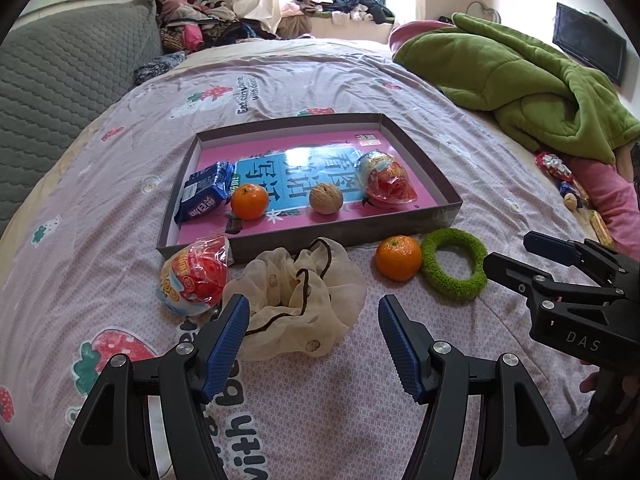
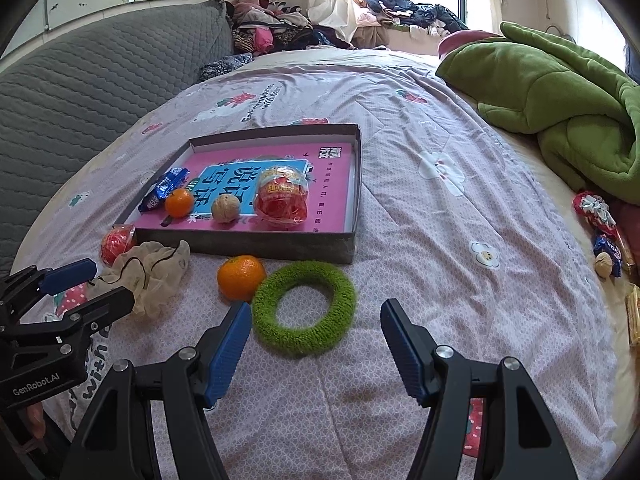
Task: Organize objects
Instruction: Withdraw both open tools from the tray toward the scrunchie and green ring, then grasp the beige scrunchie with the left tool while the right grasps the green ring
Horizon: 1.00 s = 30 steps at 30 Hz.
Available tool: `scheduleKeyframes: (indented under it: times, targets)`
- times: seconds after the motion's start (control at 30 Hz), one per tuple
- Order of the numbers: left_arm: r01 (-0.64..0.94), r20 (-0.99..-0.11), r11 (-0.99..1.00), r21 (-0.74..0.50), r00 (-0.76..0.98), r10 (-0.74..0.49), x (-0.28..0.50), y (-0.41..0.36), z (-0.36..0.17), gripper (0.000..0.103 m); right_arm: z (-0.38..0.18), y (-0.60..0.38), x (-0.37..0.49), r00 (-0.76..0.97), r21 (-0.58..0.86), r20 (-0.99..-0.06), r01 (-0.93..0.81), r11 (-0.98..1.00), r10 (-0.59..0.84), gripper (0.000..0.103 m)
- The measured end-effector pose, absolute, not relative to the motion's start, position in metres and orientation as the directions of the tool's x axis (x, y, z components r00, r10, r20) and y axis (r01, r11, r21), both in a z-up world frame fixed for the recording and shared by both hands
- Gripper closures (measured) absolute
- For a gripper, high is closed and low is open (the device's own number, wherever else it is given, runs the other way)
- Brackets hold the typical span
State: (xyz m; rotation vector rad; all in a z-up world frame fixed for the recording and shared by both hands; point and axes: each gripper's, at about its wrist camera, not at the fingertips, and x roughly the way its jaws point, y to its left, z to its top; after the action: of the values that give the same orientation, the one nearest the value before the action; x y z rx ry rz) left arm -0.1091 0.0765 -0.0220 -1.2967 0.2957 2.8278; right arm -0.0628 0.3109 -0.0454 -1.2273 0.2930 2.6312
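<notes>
Two grippers hung over a bed (image 1: 360,80) spread with a lilac quilt printed with strawberries and the word "with" in dark letters. The left gripper (image 1: 312,334) had its jaws wide apart with nothing between the blue pads, just short of a crumpled cream hair scrunchie (image 1: 296,300) with a dark cord. The right gripper (image 2: 314,336) was likewise spread wide and empty, its left pad close to a fuzzy green ring (image 2: 306,308). "GenRobot.AI" was printed on the left gripper's body in the right wrist view, and "DAS" on the right gripper's body in the left wrist view.

Beyond them lay a shallow grey box (image 1: 424,160) lined with a pink sheet bearing large Chinese characters on a blue panel, which I could not read with certainty. Inside it sat a blue snack packet (image 1: 204,196) with white lettering too small to make out, an orange (image 1: 249,201), a walnut (image 1: 326,199) and a red wrapped treat (image 1: 386,180). Outside, against the box's near-left corner, rested a second red wrapped treat (image 1: 196,276) with yellow print. A second orange (image 1: 399,258) sat just in front of the box, touching the green ring.

Far right, near a green blanket (image 1: 520,80), lay more sweets (image 1: 560,172), and a sleeve (image 1: 612,200) in pink showed.
</notes>
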Motion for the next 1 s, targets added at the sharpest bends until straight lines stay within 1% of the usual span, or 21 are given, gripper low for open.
scheduleKeyframes:
  times: [1.0]
  targets:
    - [-0.073, -0.791, -0.985, 0.156, -0.606, -0.080, -0.133, 0.074, -0.053, 0.034, -0.066, 0.323, -0.070, -0.583, 0.056, -0.796, -0.335, -0.941, 0.160, 0.036]
